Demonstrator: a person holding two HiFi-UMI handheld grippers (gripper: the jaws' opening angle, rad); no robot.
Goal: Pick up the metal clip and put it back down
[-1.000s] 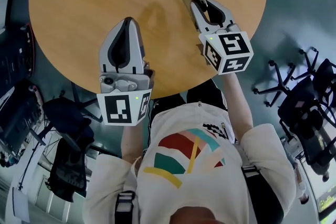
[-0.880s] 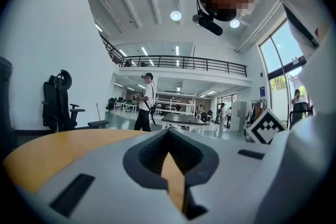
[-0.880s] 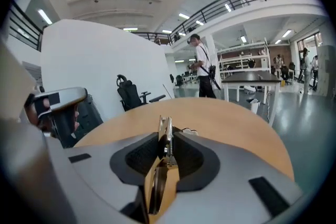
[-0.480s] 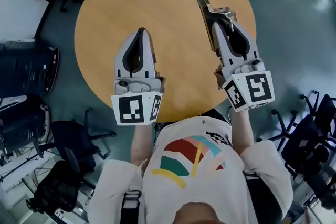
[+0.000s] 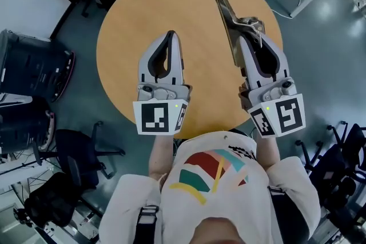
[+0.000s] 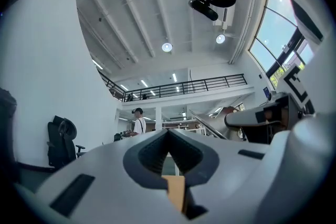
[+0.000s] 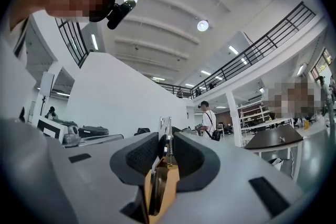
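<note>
Beyond the right tool (image 5: pixel 252 43), its clamped metal clip (image 5: pixel 226 12) points forward.

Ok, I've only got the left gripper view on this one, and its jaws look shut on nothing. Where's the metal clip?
Observer: The silvery metal spring clip is clamped in the right gripper, with its long end sticking out past the jaws.
Reviewer: Is it above the table?
Observer: Yes, over the right part of the round wooden table. I cannot tell whether it touches the top.
Reviewer: And where's the left gripper in relation to it?
Observer: The left gripper is beside it, apart from the clip, over the table's middle.
</note>
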